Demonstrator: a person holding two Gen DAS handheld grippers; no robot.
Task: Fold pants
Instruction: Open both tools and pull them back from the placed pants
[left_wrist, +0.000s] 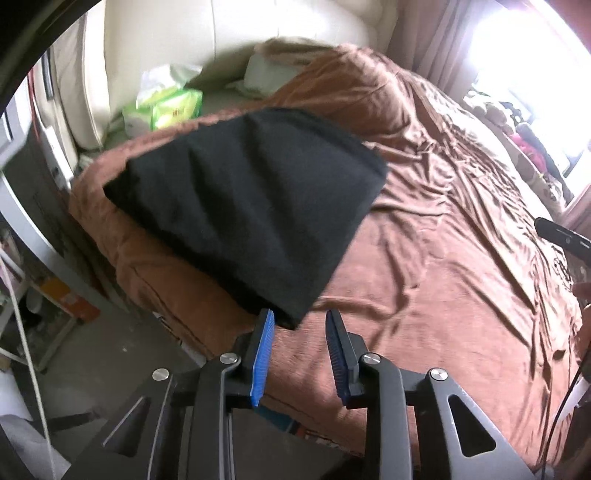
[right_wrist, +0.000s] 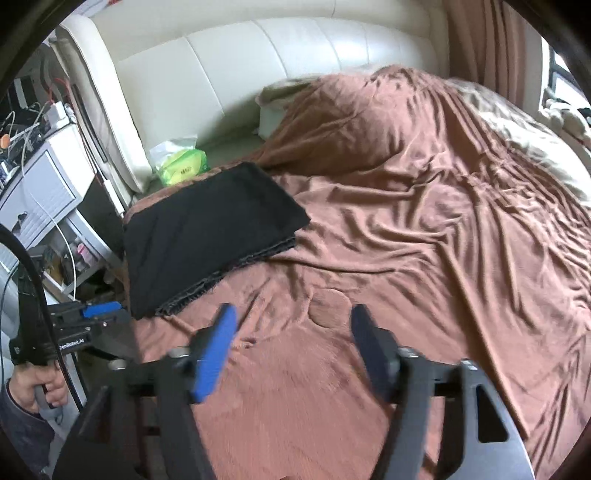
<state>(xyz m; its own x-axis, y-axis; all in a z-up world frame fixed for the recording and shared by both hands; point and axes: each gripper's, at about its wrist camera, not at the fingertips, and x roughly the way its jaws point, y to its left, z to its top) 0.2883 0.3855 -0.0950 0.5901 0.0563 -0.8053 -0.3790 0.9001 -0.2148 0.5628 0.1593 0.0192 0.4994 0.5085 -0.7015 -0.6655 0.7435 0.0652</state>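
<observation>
The pants (right_wrist: 210, 236) lie folded into a compact black stack near the left edge of the bed (right_wrist: 424, 258), on the brown blanket, just short of the cream headboard (right_wrist: 229, 74). Several layers show along the stack's near edge in the right wrist view, so the folding looks finished, or nearly so; at most some squaring up of the edges seems left. The left gripper (left_wrist: 301, 314) has its fingers partly apart with nothing pressed between them; the near corner of the pants sits just beyond the left blue pad, and whether it touches that pad cannot be told. The right gripper (right_wrist: 291, 314) stands well apart from the pants, its fingers wide open and empty over bare blanket. Both seem clear of the cloth, which fits a task at its end. As for writing, the body of the left gripper, seen from the right wrist view, carries a white label that reads roughly "GenRobot.AI". A green packet (right_wrist: 183, 166) by the headboard bears a small red mark, too small to read.
</observation>
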